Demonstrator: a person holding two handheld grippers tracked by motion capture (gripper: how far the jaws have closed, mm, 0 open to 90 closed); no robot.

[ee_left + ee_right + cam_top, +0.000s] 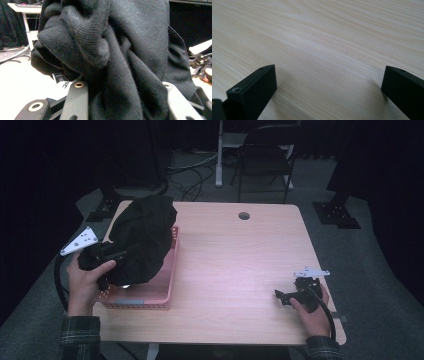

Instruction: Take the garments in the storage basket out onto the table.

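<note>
Left gripper [112, 256] is raised at the bench's left edge, jaws clamped; right gripper [281, 294] rests near the front right corner, jaws wide apart.

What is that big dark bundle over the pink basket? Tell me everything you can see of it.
It is a black garment of soft, finely ribbed knit cloth, bunched into a rumpled heap with deep folds. A small white label with printing hangs near its lower edge. It hangs over the left part of the pink plastic basket, covering its far end. The left gripper has its jaws clamped on a thick fold of it.
</note>
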